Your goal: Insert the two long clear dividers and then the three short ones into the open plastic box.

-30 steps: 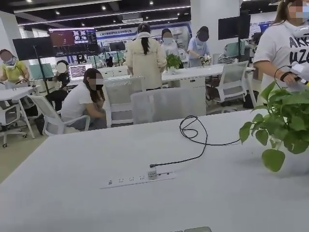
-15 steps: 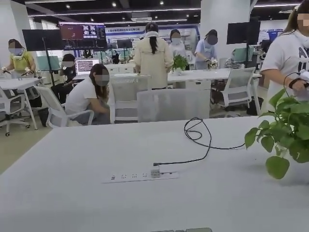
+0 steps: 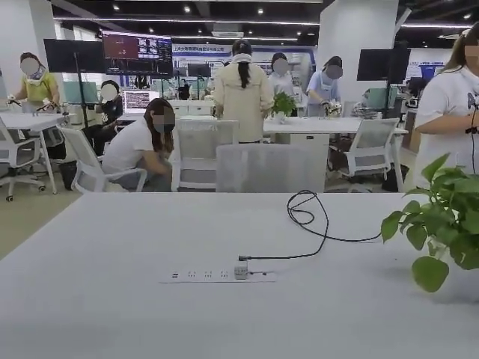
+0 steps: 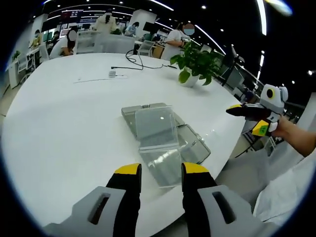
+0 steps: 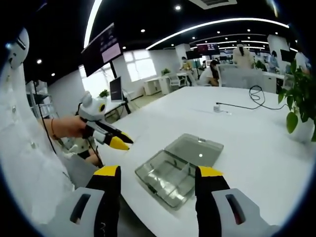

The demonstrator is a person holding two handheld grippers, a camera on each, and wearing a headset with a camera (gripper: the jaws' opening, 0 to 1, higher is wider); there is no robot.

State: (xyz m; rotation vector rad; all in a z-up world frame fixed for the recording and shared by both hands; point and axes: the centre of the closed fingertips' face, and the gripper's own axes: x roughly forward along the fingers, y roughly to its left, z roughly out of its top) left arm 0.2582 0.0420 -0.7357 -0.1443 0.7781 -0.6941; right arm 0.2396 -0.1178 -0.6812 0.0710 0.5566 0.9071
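Observation:
A clear grey plastic box point(image 5: 165, 178) lies open near the table's front edge, its lid point(image 5: 195, 149) flat behind it. Thin clear walls seem to stand inside the tray, but I cannot tell how many. From the left gripper view the box point(image 4: 163, 140) is just ahead of my left gripper point(image 4: 161, 172), which is open with nothing between its yellow-tipped jaws. My right gripper point(image 5: 158, 173) is open and empty too, hovering over the box's near side. A hand holds each gripper: the right gripper point(image 4: 254, 117) is at the table's edge, the left gripper point(image 5: 109, 138) off the table's corner.
A white power strip point(image 3: 217, 276) with a plugged black cable point(image 3: 314, 224) lies mid-table. A potted green plant point(image 3: 441, 224) stands at the table's right side. Chairs, other desks and several people are beyond the far edge of the white table point(image 3: 112, 299).
The head camera has tilted up and swung a little, so the whole scene sits lower. A grey edge at the bottom of the picture has slipped out. Nothing on the table moved.

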